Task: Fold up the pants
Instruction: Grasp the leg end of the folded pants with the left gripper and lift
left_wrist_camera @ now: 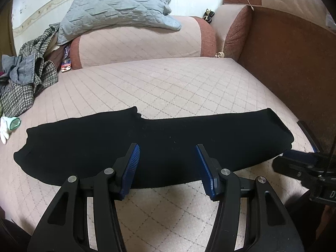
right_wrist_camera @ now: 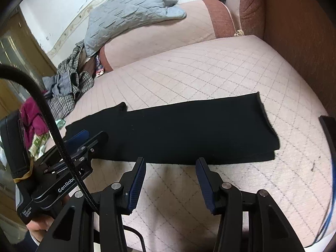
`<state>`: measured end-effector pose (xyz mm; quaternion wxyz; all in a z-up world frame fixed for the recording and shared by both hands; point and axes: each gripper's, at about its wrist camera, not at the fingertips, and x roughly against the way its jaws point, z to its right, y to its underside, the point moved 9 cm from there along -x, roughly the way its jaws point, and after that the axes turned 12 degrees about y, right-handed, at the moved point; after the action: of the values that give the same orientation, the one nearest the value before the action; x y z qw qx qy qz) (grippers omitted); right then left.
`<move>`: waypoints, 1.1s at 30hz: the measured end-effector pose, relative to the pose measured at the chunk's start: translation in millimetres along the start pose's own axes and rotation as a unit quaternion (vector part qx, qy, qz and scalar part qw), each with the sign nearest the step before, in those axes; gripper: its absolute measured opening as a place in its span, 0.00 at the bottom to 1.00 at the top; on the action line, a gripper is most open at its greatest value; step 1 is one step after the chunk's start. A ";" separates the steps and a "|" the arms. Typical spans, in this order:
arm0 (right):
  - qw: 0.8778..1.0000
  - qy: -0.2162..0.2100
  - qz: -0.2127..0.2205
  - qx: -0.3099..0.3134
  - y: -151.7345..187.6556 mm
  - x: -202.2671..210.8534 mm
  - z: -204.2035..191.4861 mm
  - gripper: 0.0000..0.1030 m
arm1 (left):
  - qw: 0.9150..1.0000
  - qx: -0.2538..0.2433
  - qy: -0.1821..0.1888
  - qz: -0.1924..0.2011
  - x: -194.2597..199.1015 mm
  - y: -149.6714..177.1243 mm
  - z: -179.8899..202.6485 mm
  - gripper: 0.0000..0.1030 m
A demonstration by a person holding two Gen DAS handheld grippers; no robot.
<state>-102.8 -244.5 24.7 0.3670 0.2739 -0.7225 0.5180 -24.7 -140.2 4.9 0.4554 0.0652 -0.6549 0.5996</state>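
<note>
Black pants (left_wrist_camera: 159, 145) lie flat on the quilted pink sofa seat (left_wrist_camera: 168, 84), folded lengthwise into a long strip running left to right. My left gripper (left_wrist_camera: 167, 147) is open, its blue pads over the near middle of the strip, holding nothing. In the right wrist view the pants (right_wrist_camera: 189, 130) lie just beyond my right gripper (right_wrist_camera: 170, 160), which is open and empty at the strip's near edge. The left gripper's body (right_wrist_camera: 79, 147) shows at the left of that view, and the right gripper's body (left_wrist_camera: 302, 168) at the right edge of the left wrist view.
A grey quilted blanket (left_wrist_camera: 119, 6) lies on the sofa's backrest. A heap of checked and grey clothes (left_wrist_camera: 27, 79) sits at the left end of the seat, with a white glove (left_wrist_camera: 6, 126) near it. The brown armrest (left_wrist_camera: 289, 58) walls the right side.
</note>
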 end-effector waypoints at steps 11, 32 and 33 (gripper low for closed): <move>0.994 0.027 -0.009 -0.110 23.7 5.5 91.1 0.59 | 0.983 0.046 0.160 -0.075 -26.9 8.3 34.0 0.53; 0.983 -0.023 0.084 -0.164 9.0 -25.4 97.6 0.86 | 0.909 -0.123 0.318 -0.241 -182.2 -56.7 168.2 0.59; 0.982 -0.026 0.090 -0.166 9.2 -24.9 97.2 0.86 | 0.903 -0.132 0.323 -0.250 -185.5 -55.0 174.2 0.59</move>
<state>-119.5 -333.6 -19.5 0.3399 0.1565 -0.8294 0.4148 26.7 -387.8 -57.0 0.7813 -0.0306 -0.5073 0.3623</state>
